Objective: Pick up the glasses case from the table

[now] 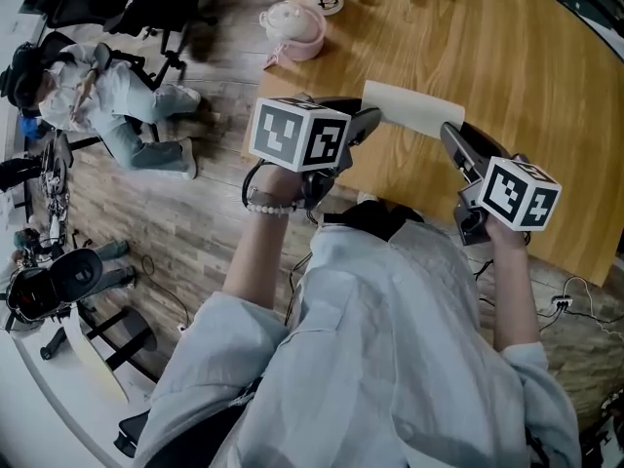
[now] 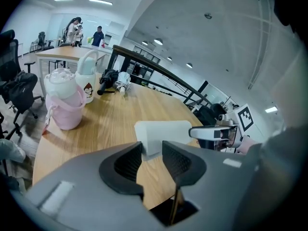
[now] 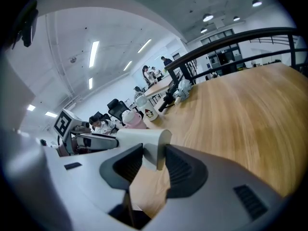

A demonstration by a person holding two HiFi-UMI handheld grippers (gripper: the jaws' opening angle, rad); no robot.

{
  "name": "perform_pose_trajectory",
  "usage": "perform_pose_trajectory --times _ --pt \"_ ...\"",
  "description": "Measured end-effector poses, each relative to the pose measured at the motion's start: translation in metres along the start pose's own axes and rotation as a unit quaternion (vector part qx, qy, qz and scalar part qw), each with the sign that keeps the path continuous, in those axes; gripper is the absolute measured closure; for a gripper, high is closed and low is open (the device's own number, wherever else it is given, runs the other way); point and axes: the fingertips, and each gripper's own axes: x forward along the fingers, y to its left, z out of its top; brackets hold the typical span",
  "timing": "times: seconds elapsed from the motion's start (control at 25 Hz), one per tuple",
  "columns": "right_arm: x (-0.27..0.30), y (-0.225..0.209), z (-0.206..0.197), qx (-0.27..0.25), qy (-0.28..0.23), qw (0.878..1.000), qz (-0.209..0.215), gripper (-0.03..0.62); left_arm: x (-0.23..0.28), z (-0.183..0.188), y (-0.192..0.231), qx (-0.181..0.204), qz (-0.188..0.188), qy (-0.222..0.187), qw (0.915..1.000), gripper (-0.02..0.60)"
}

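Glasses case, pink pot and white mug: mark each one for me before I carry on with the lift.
glasses case (image 1: 414,110): head view, middle of its white top face.
pink pot (image 1: 293,27): head view, on its lid.
white mug (image 2: 85,81): left gripper view, on its side wall above the cartoon print.

text: none legible | labels: none | numbers: none
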Motion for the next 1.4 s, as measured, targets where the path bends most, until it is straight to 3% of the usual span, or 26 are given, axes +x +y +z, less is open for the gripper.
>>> perform_pose_trajectory --times 0.6,0.96,1.4 --pt "-0.039 0.020 0.023 -0.039 -0.015 0.999 0.002 0.448 -0.026 0.013 -0.034 0.008 0.016 -0.004 0.9998 0.444" --pt "-0.054 0.029 0.041 -0.054 -0.031 0.998 0.003 0.450 -0.039 0.029 -0.048 0.024 0.023 -0.029 0.9991 0.445" --pt "-0.050 0.037 0.045 -0.070 -0.030 0.997 0.010 0.451 -0.046 0.027 -0.044 0.009 0.021 -0.037 0.9990 0.445"
